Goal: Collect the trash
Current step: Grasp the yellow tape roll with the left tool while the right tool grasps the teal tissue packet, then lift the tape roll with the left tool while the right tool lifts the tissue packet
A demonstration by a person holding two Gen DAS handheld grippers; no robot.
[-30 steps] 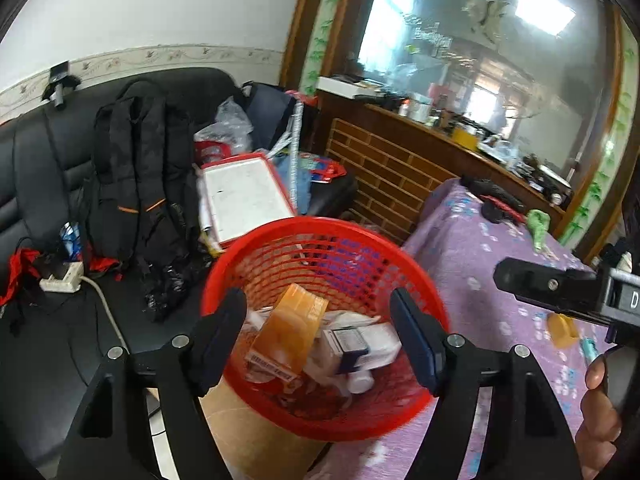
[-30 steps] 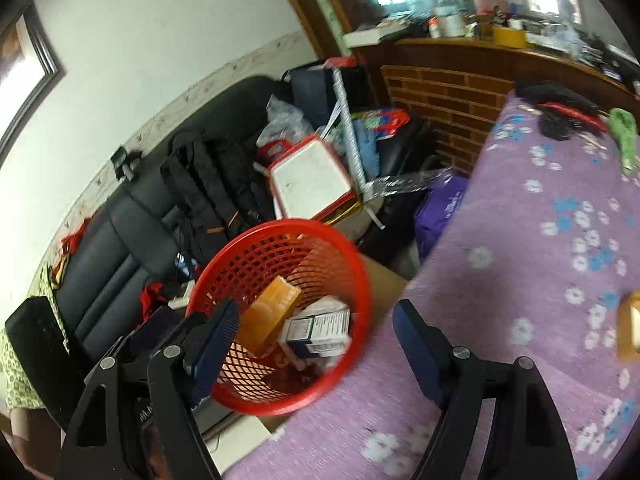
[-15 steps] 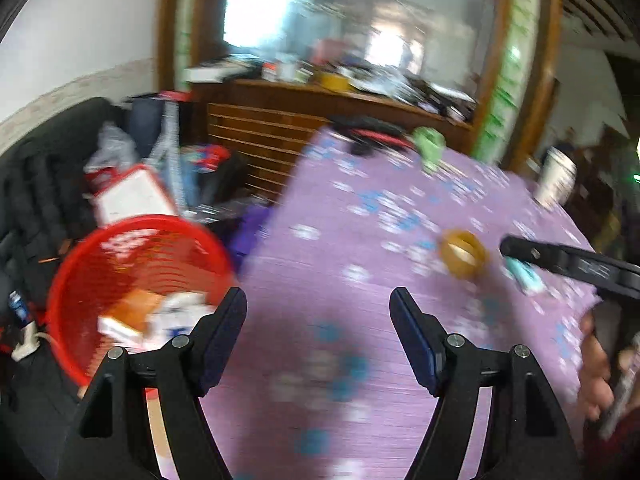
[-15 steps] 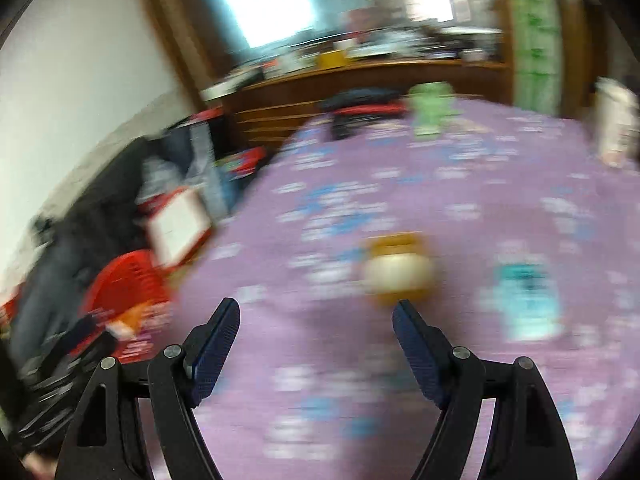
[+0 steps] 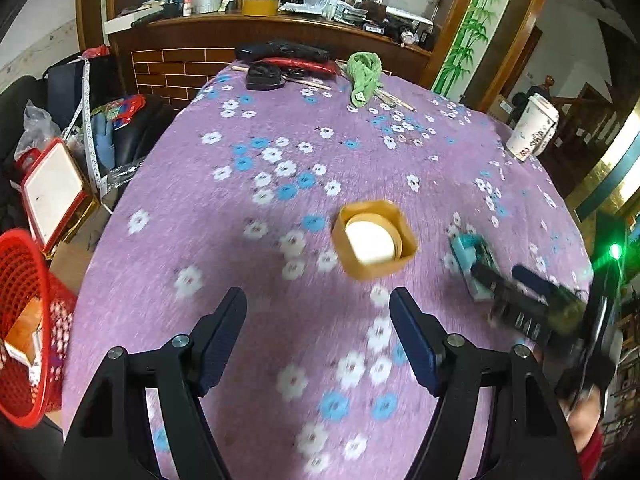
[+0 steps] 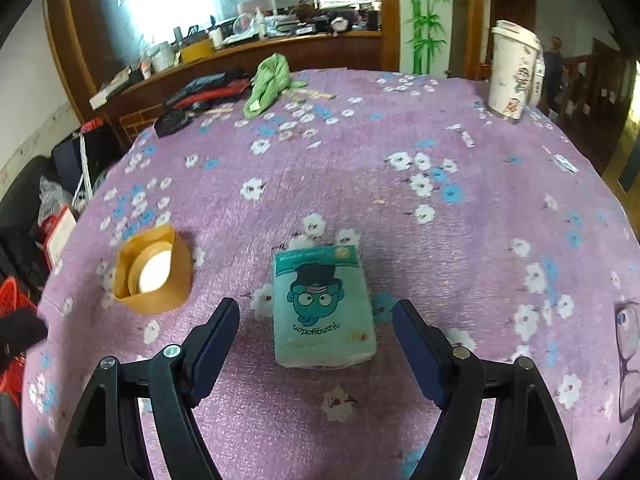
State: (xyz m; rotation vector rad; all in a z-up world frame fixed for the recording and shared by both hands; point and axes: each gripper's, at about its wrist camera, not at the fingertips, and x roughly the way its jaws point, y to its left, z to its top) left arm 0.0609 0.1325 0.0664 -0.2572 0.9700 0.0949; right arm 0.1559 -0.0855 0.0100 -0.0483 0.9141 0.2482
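A teal tissue pack (image 6: 323, 306) with a cartoon face lies on the purple flowered tablecloth (image 6: 360, 168). My right gripper (image 6: 316, 320) is open, with the pack's near end between its fingers. A yellow open box (image 5: 374, 240) with a white roll inside sits left of the pack; it also shows in the right wrist view (image 6: 152, 276). My left gripper (image 5: 318, 312) is open and empty, just short of the box. The red trash basket (image 5: 24, 328) holding trash stands off the table's left edge. The right gripper (image 5: 520, 300) shows blurred over the pack (image 5: 470, 256).
A green cloth (image 5: 364, 74), black and red items (image 5: 280, 64) and chopsticks lie at the table's far end. A tall paper cup (image 6: 512, 72) stands far right. A cluttered sofa and a red-framed board (image 5: 52, 192) lie left of the table. A wooden counter is behind.
Both grippers have swung right from above the red basket to the table. The left now faces the yellow box, the right straddles the teal pack. Both stayed open.
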